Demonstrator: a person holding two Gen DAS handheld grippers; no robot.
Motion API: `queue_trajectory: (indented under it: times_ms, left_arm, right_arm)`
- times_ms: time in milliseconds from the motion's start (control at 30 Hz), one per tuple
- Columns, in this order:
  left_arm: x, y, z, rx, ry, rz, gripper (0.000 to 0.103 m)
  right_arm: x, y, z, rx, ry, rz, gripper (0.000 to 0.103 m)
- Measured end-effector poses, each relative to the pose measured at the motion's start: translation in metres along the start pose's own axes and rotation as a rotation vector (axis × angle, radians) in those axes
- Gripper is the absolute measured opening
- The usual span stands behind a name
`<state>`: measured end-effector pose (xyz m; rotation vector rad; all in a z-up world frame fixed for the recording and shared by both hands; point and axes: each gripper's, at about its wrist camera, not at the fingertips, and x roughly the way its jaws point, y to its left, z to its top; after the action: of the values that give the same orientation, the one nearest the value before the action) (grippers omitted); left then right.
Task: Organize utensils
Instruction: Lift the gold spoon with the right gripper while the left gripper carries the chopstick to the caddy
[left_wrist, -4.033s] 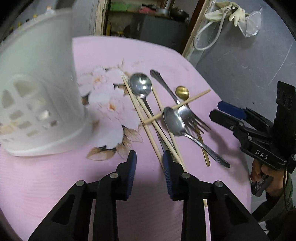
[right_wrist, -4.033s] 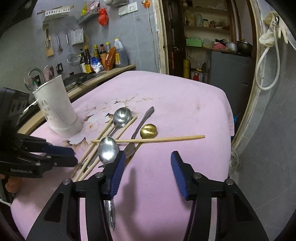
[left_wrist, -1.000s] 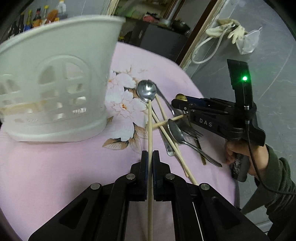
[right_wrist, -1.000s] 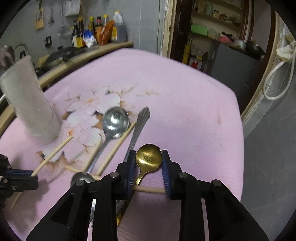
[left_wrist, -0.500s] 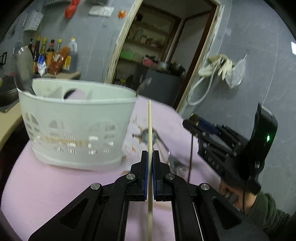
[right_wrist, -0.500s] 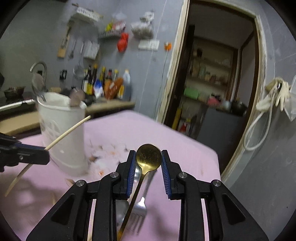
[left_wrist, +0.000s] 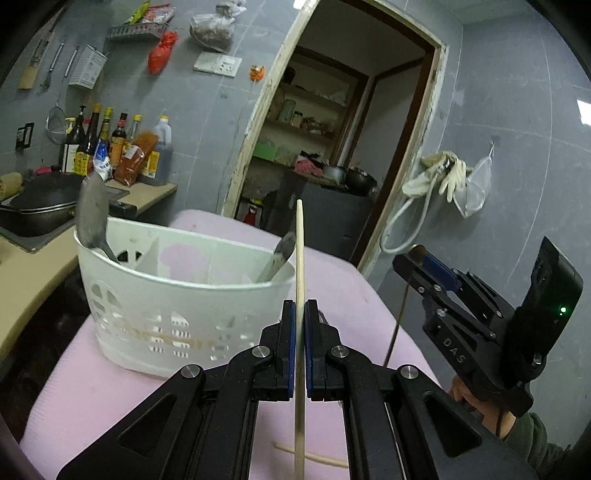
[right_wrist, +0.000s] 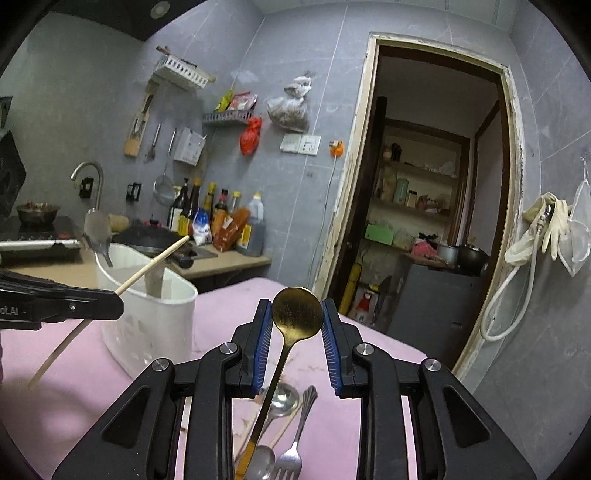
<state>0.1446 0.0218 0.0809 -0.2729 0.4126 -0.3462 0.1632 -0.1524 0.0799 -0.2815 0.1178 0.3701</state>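
Observation:
My left gripper (left_wrist: 300, 332) is shut on a wooden chopstick (left_wrist: 300, 258) and holds it upright in front of the white utensil holder (left_wrist: 177, 306). Two spoons (left_wrist: 92, 218) stand in the holder. My right gripper (right_wrist: 296, 325) is shut on a gold spoon (right_wrist: 295, 314), bowl up, raised above the pink table. In the right wrist view the left gripper (right_wrist: 74, 301) holds the chopstick (right_wrist: 155, 264) beside the holder (right_wrist: 155, 325). In the left wrist view the right gripper (left_wrist: 417, 262) is at the right.
A silver spoon (right_wrist: 282, 398), a fork (right_wrist: 295, 443) and chopsticks lie on the pink table (right_wrist: 229, 306) below my right gripper. One chopstick (left_wrist: 314, 456) lies under my left gripper. A counter with bottles (right_wrist: 221, 225) and a wok is behind.
Both grippers have lifted higher with their loads. The chopstick now stands just before the holder's rim, and the gold spoon has risen further off the table.

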Motion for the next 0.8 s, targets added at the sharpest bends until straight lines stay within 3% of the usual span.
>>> queue_trajectory:
  times_ms: [367, 800]
  left_arm:
    - [-0.019, 0.028, 0.041, -0.061, -0.112, -0.036, 0.002]
    - [-0.054, 0.107, 0.118, -0.117, -0.407, 0.074, 0.002]
  right_arm:
    - [-0.012, -0.004, 0.042, 0.059, -0.111, 0.053, 0.024]
    - [0.016, 0.019, 0.091, 0.134, -0.267, 0.175, 0.024]
